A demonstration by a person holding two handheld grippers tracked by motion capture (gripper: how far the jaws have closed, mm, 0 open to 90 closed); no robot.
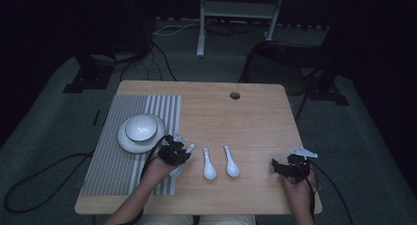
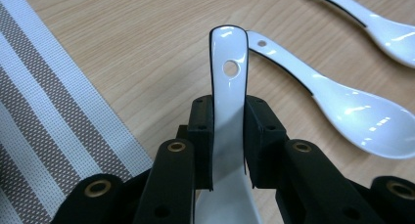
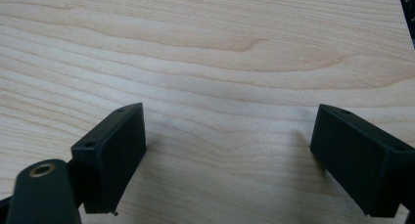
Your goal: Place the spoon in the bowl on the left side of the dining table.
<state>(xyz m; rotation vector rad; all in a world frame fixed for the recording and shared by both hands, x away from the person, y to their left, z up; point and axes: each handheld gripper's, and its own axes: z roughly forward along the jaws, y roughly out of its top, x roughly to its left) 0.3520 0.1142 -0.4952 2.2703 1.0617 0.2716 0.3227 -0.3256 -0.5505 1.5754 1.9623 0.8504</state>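
Note:
Three white ceramic spoons lie near the table's front. My left gripper (image 1: pixel 183 151) (image 2: pixel 229 111) is shut on the handle of the leftmost spoon (image 1: pixel 178 169) (image 2: pixel 229 87), whose holed end sticks out past the pads. A second spoon (image 1: pixel 208 167) (image 2: pixel 342 111) and a third spoon (image 1: pixel 231 163) (image 2: pixel 372 23) lie just to its right on the bare wood. My right gripper (image 1: pixel 276 167) (image 3: pixel 227 155) rests at the front right of the table, open, with only wood between its jaws.
A white bowl (image 1: pixel 141 127) stands on a white plate (image 1: pixel 129 142) on a grey striped placemat (image 1: pixel 118 166) (image 2: pixel 44 111) at the table's left. The wooden table (image 1: pixel 246 122) has a round hole (image 1: pixel 235 95) near its far edge. Cables trail over the floor around it.

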